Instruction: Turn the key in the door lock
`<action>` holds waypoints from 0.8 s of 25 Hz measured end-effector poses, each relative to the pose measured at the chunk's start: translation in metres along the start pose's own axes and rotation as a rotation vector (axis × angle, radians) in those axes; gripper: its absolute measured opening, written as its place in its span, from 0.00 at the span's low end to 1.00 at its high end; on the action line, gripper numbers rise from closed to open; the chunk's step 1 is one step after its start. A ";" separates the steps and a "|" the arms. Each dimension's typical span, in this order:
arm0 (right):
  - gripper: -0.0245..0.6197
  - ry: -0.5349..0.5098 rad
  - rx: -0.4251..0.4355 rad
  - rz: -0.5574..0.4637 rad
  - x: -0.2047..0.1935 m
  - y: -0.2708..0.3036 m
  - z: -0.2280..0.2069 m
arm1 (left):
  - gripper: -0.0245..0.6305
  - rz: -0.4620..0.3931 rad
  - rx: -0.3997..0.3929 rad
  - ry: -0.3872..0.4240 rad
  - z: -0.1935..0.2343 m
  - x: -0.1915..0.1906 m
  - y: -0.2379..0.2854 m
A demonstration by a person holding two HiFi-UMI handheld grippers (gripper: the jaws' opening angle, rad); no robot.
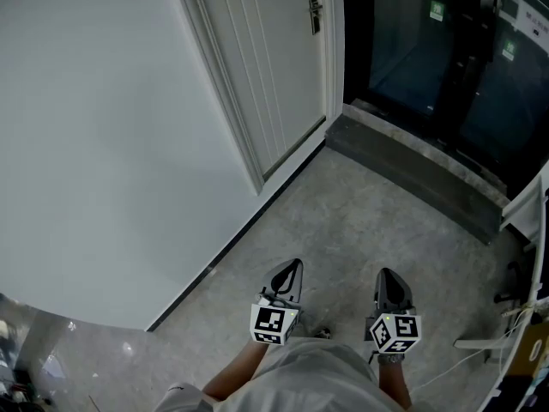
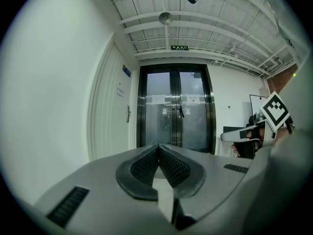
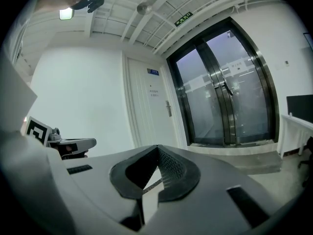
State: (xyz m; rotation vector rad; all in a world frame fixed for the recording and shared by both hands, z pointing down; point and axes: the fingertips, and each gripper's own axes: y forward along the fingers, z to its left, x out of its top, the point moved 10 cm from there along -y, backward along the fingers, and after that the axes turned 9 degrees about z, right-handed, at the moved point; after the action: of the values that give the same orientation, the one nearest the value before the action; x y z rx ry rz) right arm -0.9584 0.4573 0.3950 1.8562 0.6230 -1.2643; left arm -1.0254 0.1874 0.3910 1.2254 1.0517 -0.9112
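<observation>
The white door stands shut at the far end of the left wall. Its metal handle and lock plate are small and far away, and no key can be made out there. The handle shows left of centre in the left gripper view, and the handle shows above the jaws in the right gripper view. My left gripper and right gripper hang side by side over the floor, well short of the door. Each has its jaw tips together with nothing between them, seen at the left gripper and the right gripper.
A plain white wall runs along the left. Dark double glass doors stand ahead behind a raised grey threshold. A white desk edge and cables sit at the right. The floor is grey concrete.
</observation>
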 end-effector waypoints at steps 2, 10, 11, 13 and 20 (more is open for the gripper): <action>0.03 0.001 0.004 0.005 0.002 0.007 -0.001 | 0.05 -0.006 0.008 -0.003 0.005 0.003 0.007; 0.03 0.014 -0.047 0.023 0.009 0.049 -0.020 | 0.05 0.031 -0.034 -0.013 0.029 0.004 0.070; 0.03 0.015 -0.057 0.022 0.013 0.057 -0.024 | 0.05 0.039 -0.047 -0.013 0.033 0.006 0.082; 0.03 0.015 -0.072 0.021 0.024 0.076 -0.034 | 0.05 0.030 -0.065 -0.013 0.039 0.015 0.108; 0.03 -0.003 -0.079 0.023 0.069 0.168 -0.050 | 0.05 -0.019 -0.058 -0.011 0.092 0.049 0.190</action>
State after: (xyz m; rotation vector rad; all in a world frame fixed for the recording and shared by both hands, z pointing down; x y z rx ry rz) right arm -0.7790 0.4003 0.3967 1.7910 0.6395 -1.2107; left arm -0.8194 0.1220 0.3989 1.1630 1.0758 -0.8951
